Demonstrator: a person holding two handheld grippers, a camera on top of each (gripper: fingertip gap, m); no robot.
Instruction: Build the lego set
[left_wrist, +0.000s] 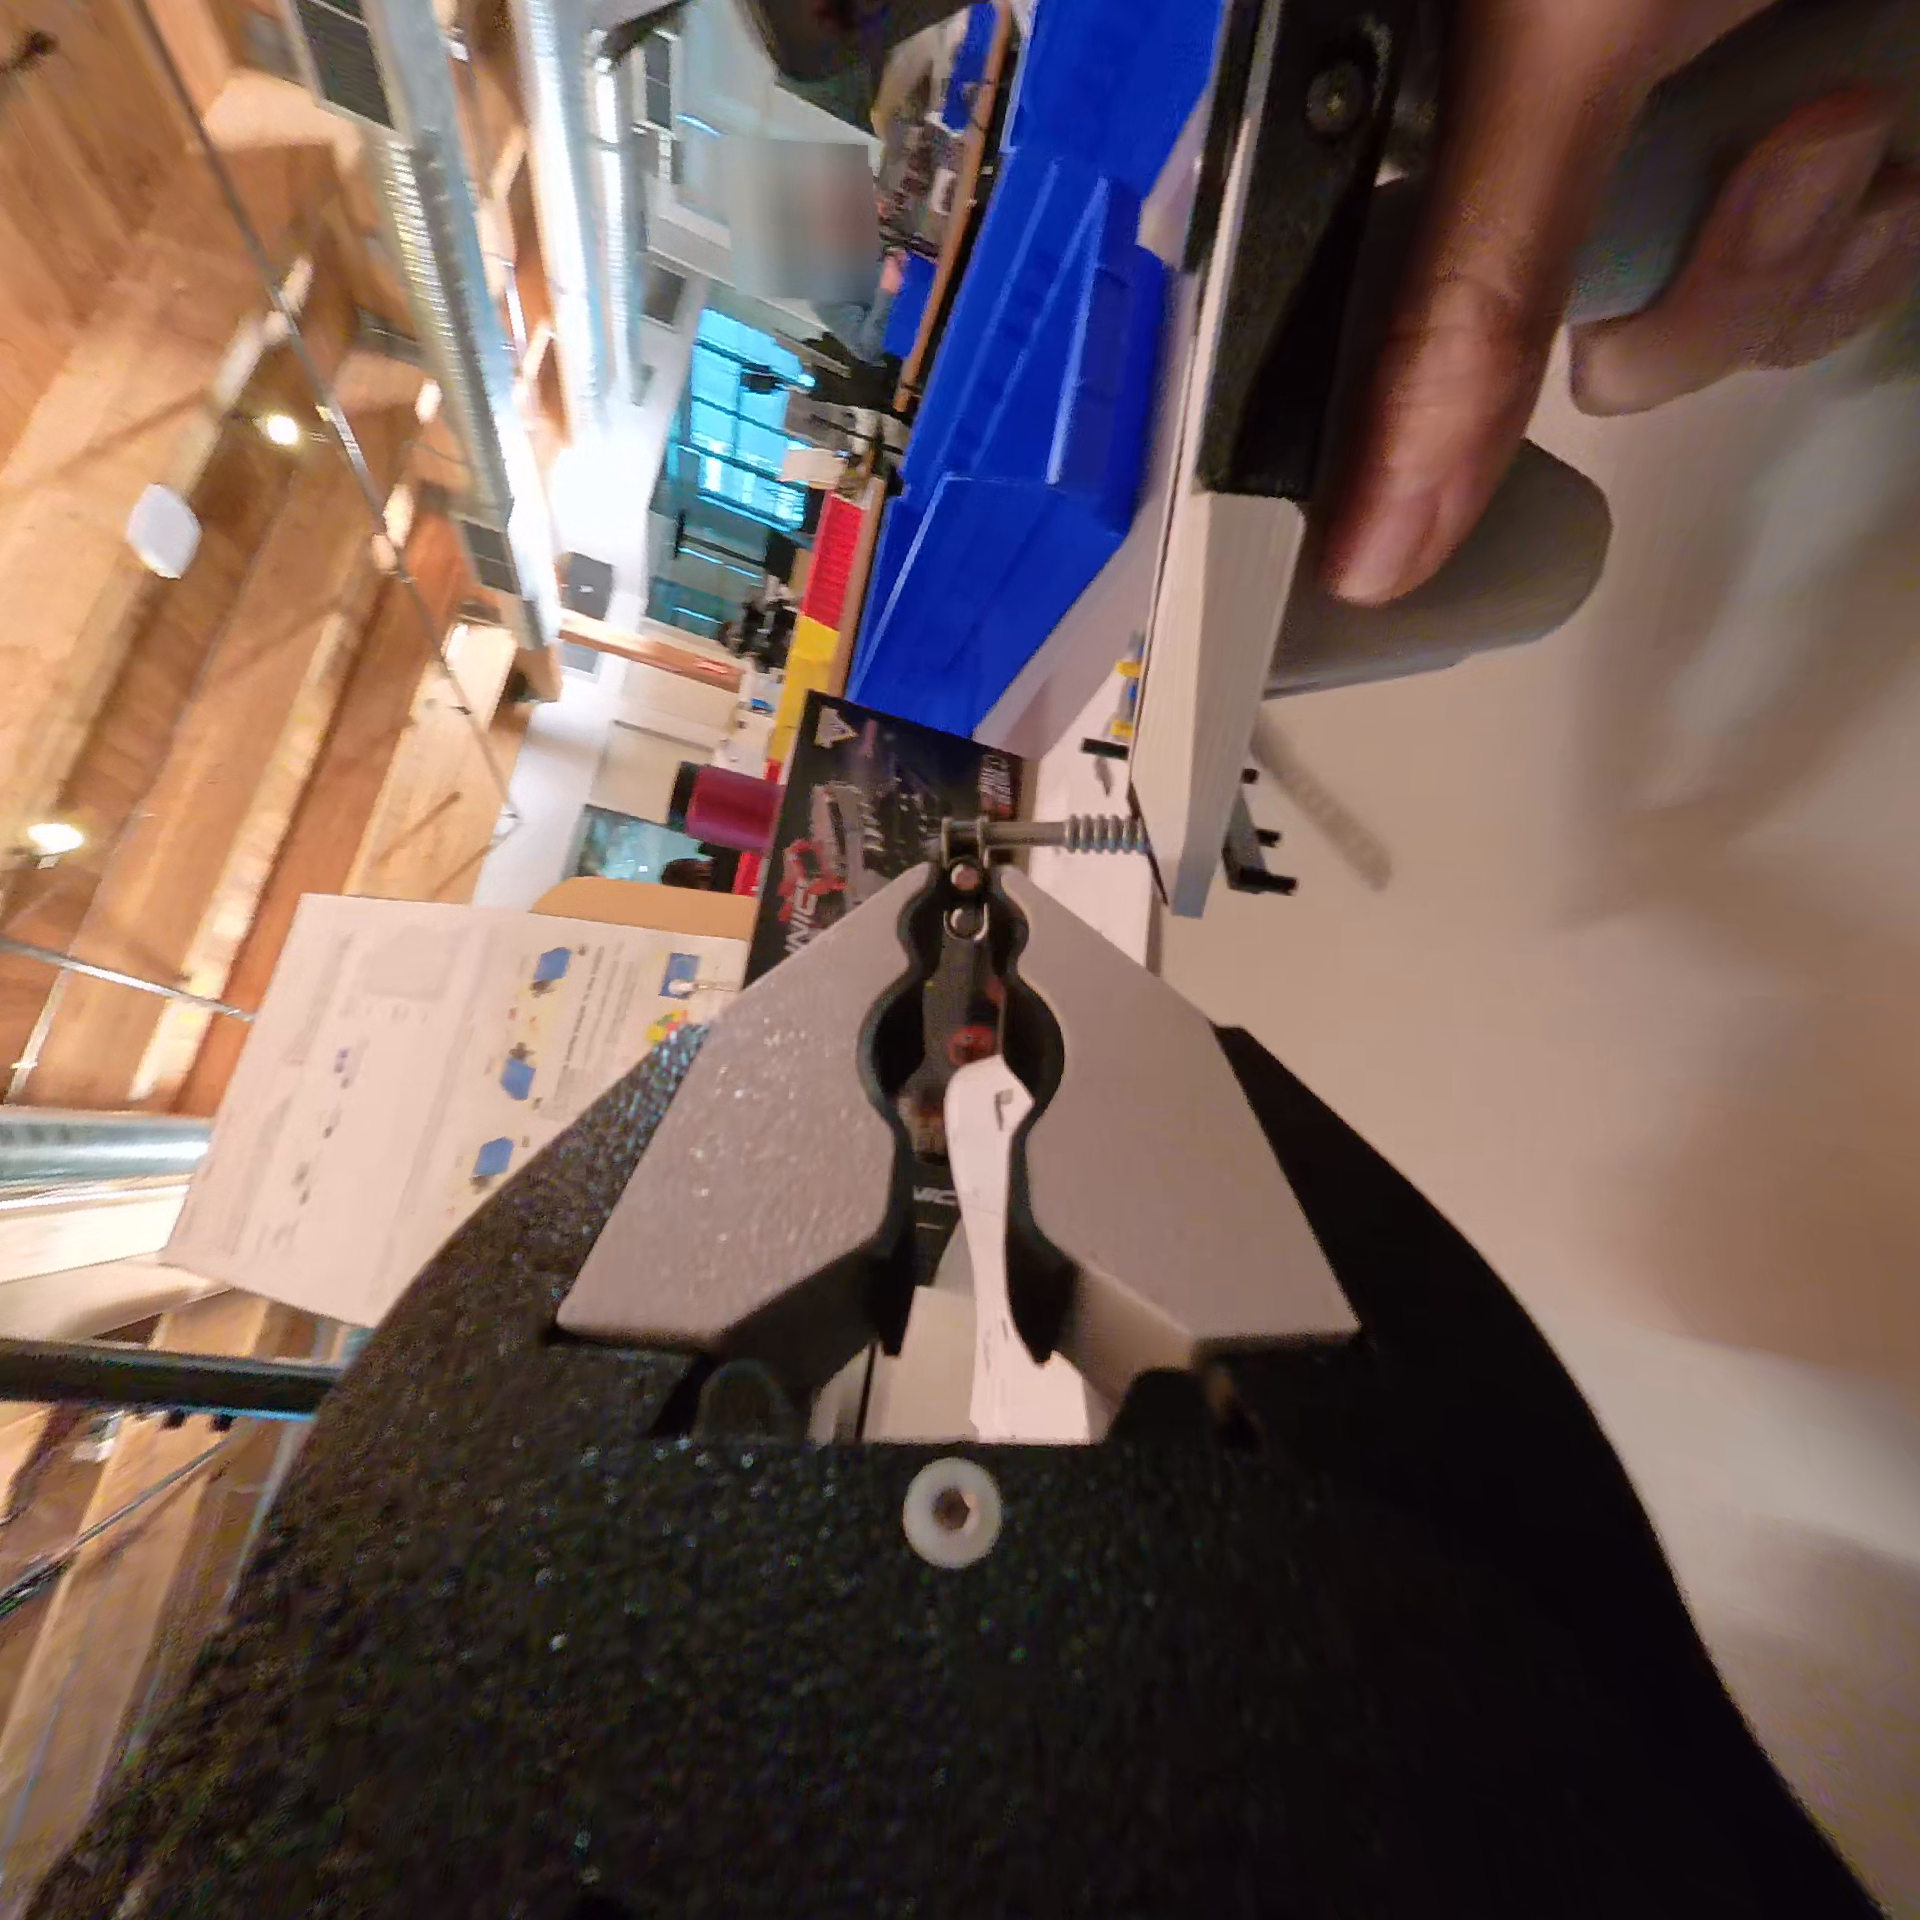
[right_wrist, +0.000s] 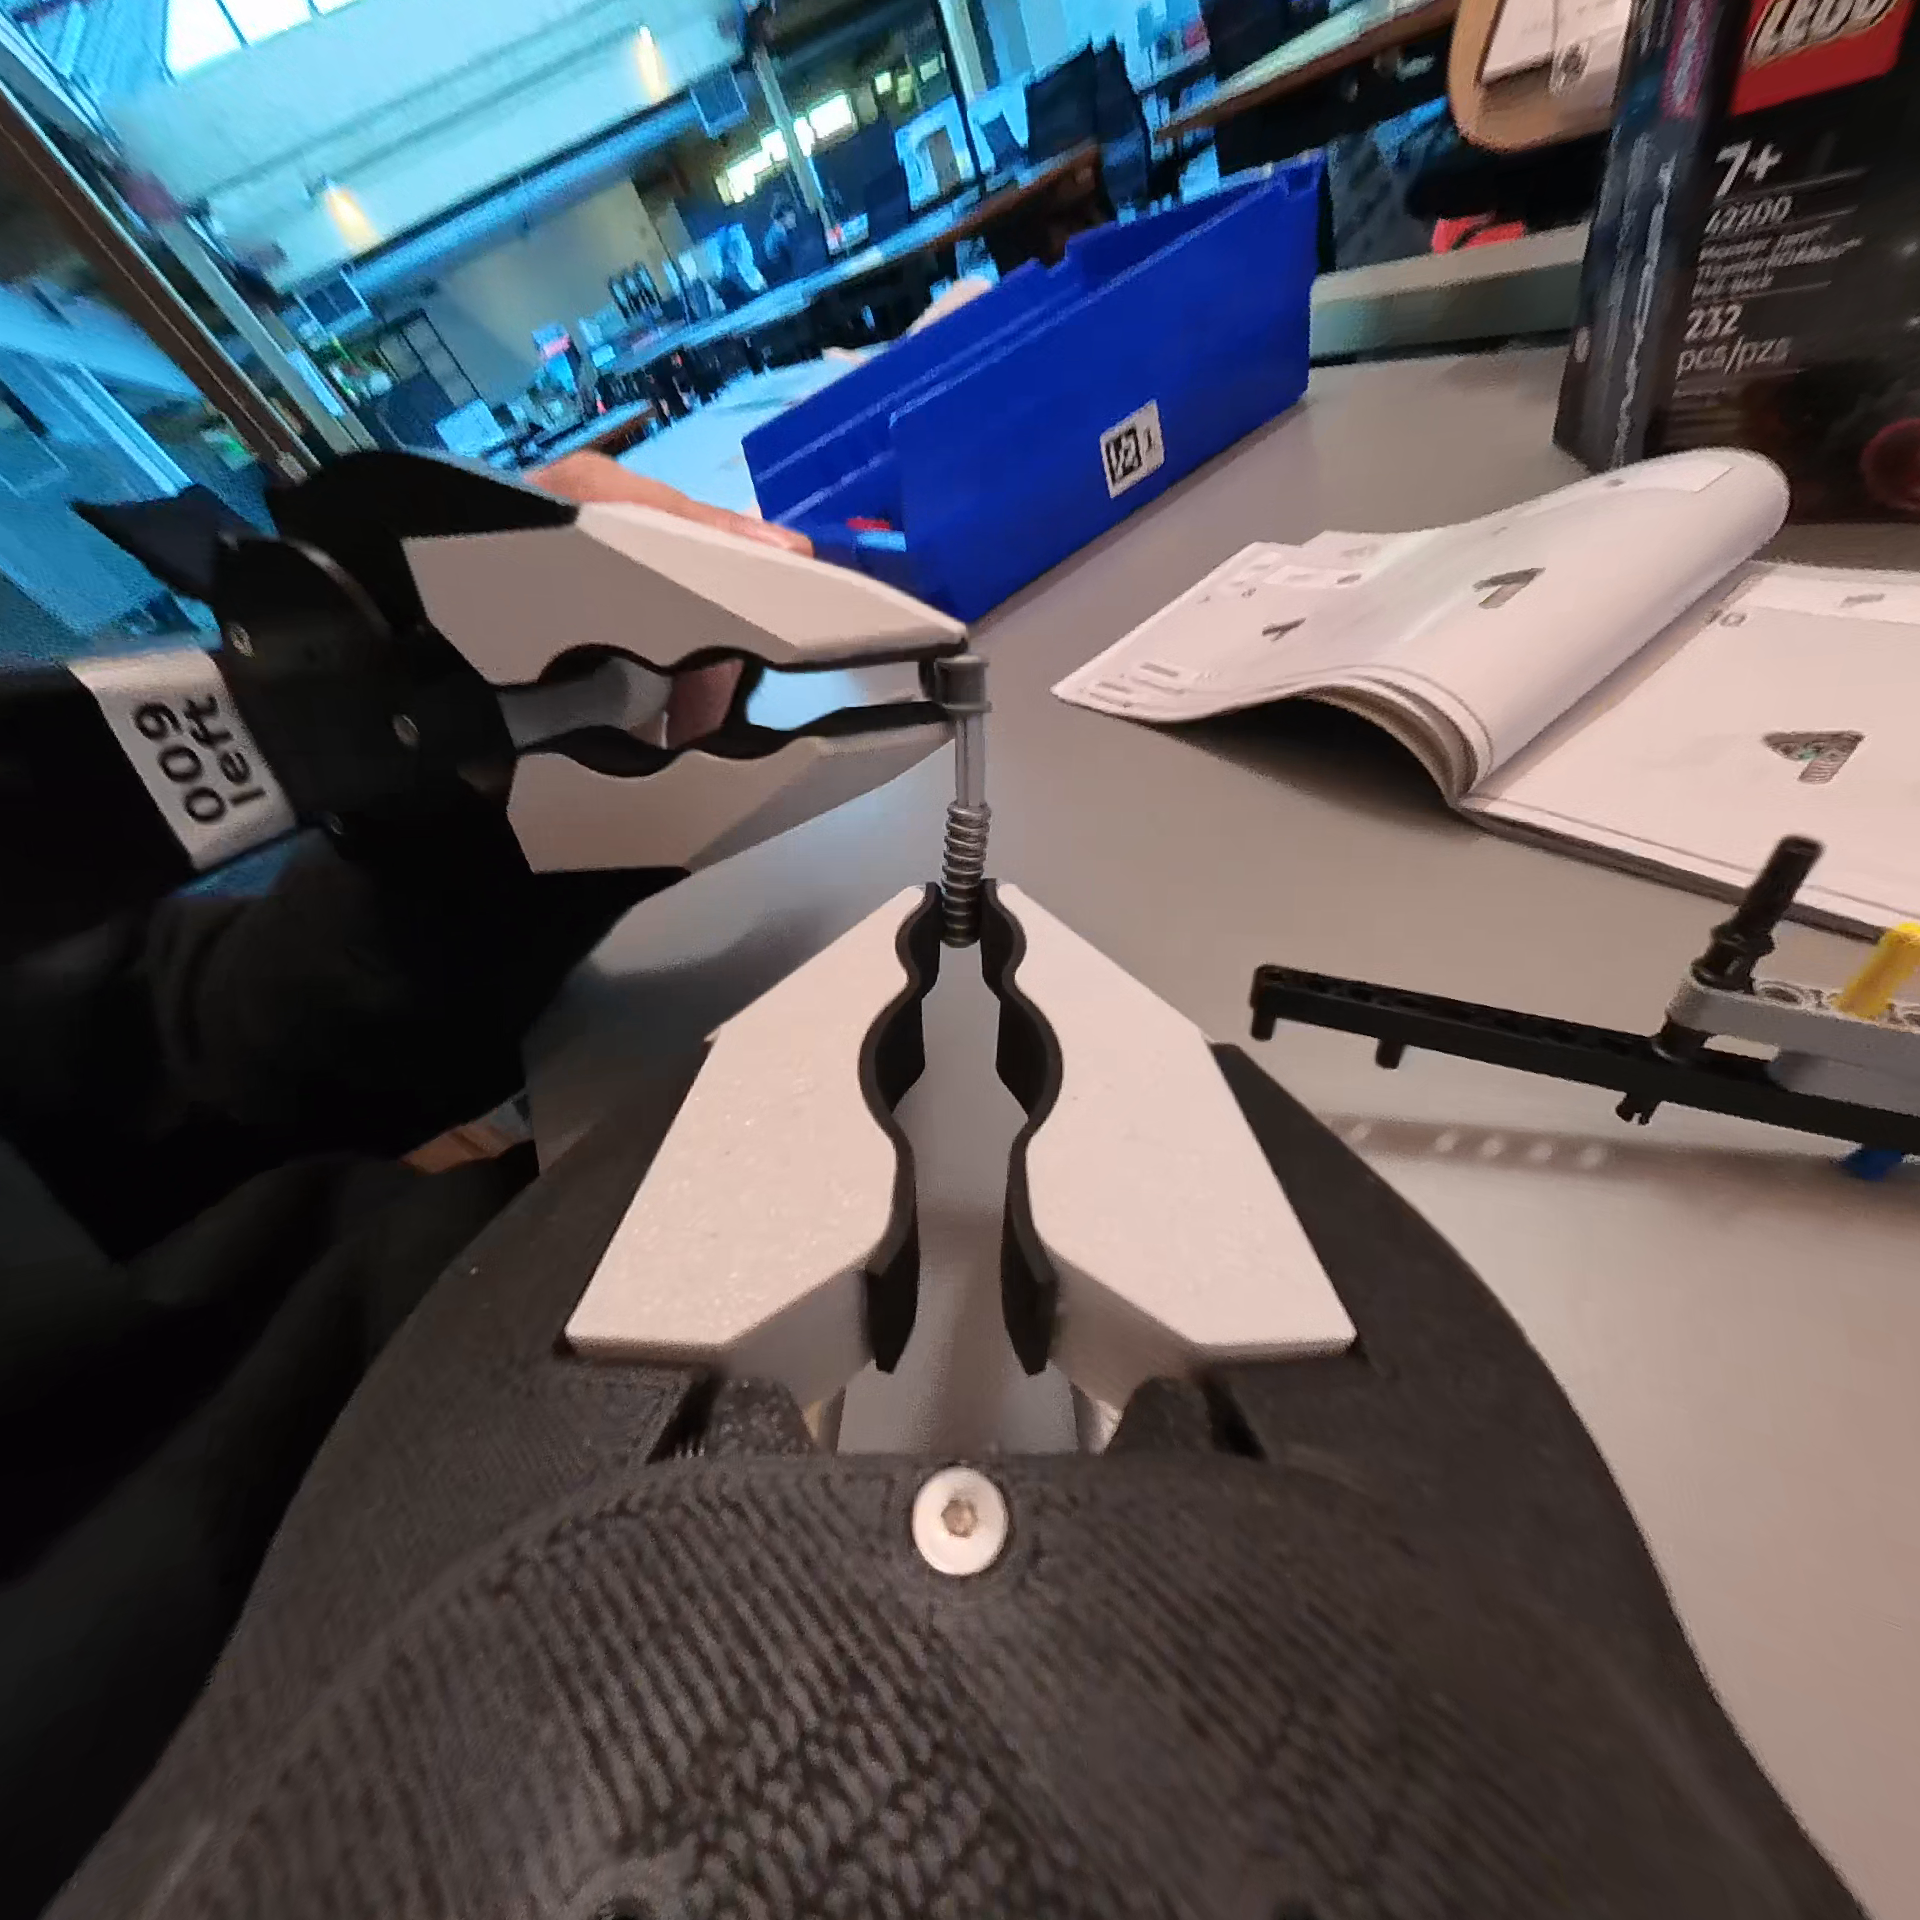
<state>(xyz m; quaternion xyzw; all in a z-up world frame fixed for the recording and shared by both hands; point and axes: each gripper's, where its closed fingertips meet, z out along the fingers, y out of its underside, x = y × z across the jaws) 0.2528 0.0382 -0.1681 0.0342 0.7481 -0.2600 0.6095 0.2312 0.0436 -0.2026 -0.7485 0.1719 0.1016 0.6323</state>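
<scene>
The right tool (right_wrist: 962, 914) pinches the spring end of a small grey shock absorber (right_wrist: 962, 790), and the left tool (right_wrist: 951, 688) grips its other end, so the part hangs between both tips above the grey counter (right_wrist: 1195, 790). To the right lie a black beam assembly (right_wrist: 1558, 1049) and an open instruction booklet (right_wrist: 1455, 665); blue bins (right_wrist: 1039, 416) stand behind.

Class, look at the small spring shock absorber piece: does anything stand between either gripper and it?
Nothing does. The left gripper already pinches the grey cap end of the shock absorber, and the right gripper clamps its spring end.
</scene>
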